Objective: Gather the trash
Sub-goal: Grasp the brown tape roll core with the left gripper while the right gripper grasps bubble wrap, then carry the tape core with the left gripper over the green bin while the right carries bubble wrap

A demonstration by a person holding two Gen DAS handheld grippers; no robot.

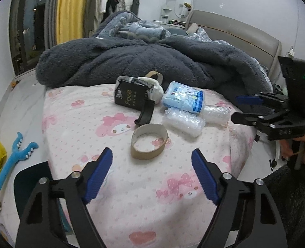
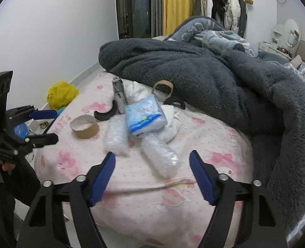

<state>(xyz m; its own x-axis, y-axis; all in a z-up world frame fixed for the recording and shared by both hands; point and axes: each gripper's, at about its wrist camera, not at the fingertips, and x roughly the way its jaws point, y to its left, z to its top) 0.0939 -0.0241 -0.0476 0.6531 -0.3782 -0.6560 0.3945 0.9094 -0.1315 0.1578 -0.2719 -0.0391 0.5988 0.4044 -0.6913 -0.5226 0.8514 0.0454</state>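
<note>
The left gripper (image 1: 152,175), black-armed with ribbed blue pads, is hovering with its jaws spread wide and gripping nothing, just short of the flattened brown cardboard tape ring (image 1: 149,142) that is lying on the pink cartoon-print bedsheet (image 1: 73,128). Beyond the ring, a black "face" box (image 1: 129,98), a blue tissue pack (image 1: 183,98) and two clear bubble-wrap rolls (image 1: 183,122) are sitting. The right gripper (image 2: 152,177), to the right of the ring, is also standing open and empty before a roll.
</note>
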